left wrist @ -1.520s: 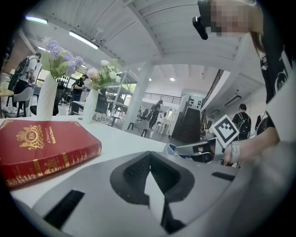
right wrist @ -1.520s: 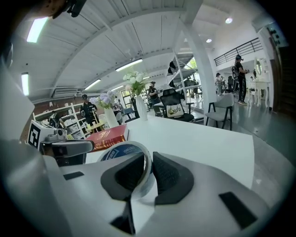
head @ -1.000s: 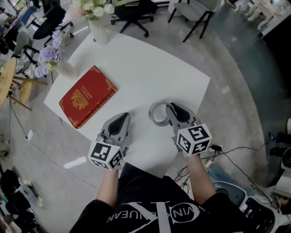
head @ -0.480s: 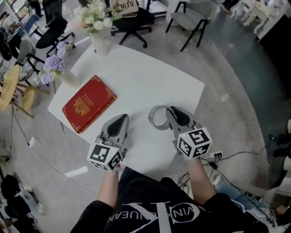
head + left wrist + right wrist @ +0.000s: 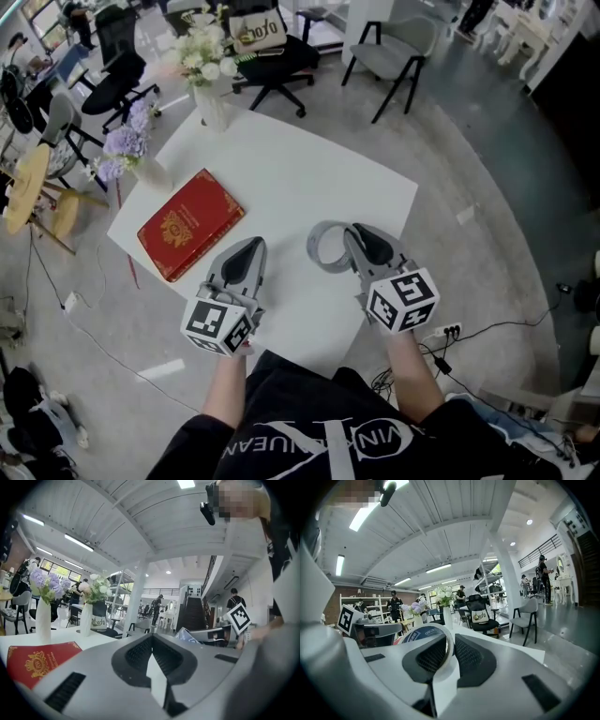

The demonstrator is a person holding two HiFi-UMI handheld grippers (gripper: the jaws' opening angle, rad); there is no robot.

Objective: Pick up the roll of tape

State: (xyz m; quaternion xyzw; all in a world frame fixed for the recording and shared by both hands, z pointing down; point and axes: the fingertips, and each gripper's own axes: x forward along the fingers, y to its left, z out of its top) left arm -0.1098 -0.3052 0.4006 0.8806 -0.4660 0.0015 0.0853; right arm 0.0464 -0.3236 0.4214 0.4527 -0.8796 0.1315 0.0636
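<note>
Right gripper (image 5: 349, 234) first: its jaws stood at a narrow gap, pinched on the wall of the grey-white ring of tape (image 5: 313, 247). One ribbed black pad sat inside the ring, the other outside it. In the right gripper view the thin pale band of the roll (image 5: 417, 633) curved up between the two pads, with blue print showing on its inner face. The roll stood on edge in that grip, to the right of the red hardback book with gold ornament (image 5: 190, 223) and well apart from it.

Over to the left gripper (image 5: 248, 247): jaws together at the tips, nothing between them. It hung between the book and the held roll, just right of the book's near corner. Its shell was smooth grey plastic, and its pads were black and finely gridded. A cube of square black-and-white markers sat at its back end.

The book lay flat on the smooth white square counter (image 5: 281, 159). Its cover was glossy, with a gilt border and a crest in the middle.
</note>
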